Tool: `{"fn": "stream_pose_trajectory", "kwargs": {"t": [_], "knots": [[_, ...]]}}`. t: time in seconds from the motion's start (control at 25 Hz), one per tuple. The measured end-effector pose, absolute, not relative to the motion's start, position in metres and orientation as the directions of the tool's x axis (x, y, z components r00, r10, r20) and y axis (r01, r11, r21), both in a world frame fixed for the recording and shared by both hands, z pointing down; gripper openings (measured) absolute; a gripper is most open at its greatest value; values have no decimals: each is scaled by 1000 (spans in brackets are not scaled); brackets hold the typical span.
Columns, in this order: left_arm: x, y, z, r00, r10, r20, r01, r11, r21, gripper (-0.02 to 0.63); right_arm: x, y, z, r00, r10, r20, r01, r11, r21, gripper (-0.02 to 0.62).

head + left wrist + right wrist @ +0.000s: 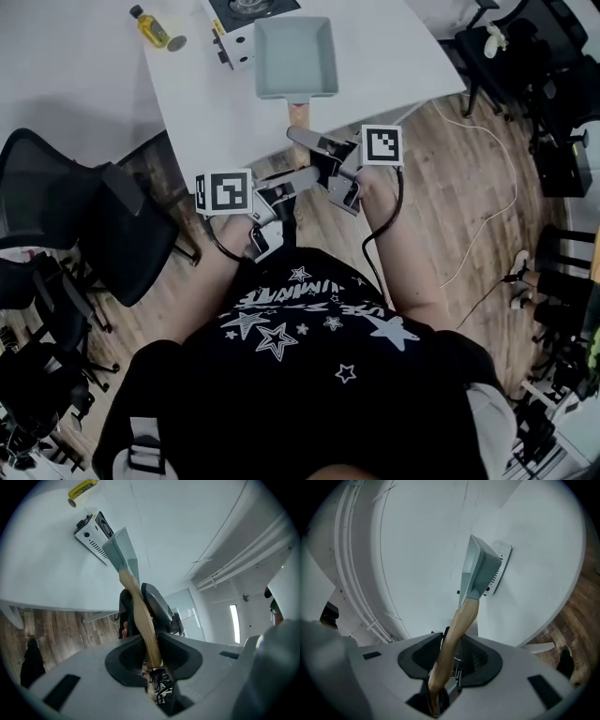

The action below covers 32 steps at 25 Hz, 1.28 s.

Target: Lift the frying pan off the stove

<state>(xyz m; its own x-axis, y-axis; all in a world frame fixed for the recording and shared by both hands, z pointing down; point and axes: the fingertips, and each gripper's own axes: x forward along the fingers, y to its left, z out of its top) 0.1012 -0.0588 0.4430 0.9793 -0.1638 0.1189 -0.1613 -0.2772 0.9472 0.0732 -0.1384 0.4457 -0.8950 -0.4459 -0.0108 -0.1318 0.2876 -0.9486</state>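
Observation:
The rectangular grey-blue frying pan [295,42] hangs or sits just right of the portable stove [239,21] on the white table [394,56]; I cannot tell whether it touches the table. Its wooden handle [298,114] points toward me over the table edge. My right gripper [302,139] is shut on the handle, which runs between its pads [419,660] in the right gripper view [451,660]. My left gripper [311,174] sits just behind it, shut on the handle's end [151,648]. In both gripper views the pan [123,550] [479,569] stands in front of the stove [90,534] [497,569].
A yellow oil bottle [155,26] lies on the table left of the stove. Black office chairs [84,225] stand at my left, more chairs [525,56] at the right. A white cable [487,197] trails over the wooden floor.

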Motion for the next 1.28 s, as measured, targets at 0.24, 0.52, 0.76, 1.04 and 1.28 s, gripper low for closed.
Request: {"fn": "stream_pose_trajectory", "kwargs": {"t": [0.24, 0.52, 0.76, 1.04, 1.28], "knots": [[94, -2, 439, 975, -189, 115, -168, -294, 941, 91, 62, -80, 439, -914, -405, -11, -136, 332, -933, 138], [92, 24, 434, 966, -234, 110, -174, -272, 946, 91, 56, -53, 435, -929, -368, -21, -106, 320, -941, 140], [81, 55, 433, 956, -261, 133, -207, -282, 937, 91, 43, -19, 429, -944, -326, -43, -82, 359, -930, 142], [73, 60, 429, 961, -259, 98, -172, -282, 944, 91, 34, -15, 427, -944, -329, -21, -109, 371, -922, 143], [49, 72, 431, 962, -241, 124, -201, -324, 924, 91, 17, -2, 425, -939, -344, -18, -134, 414, -900, 146]]}}
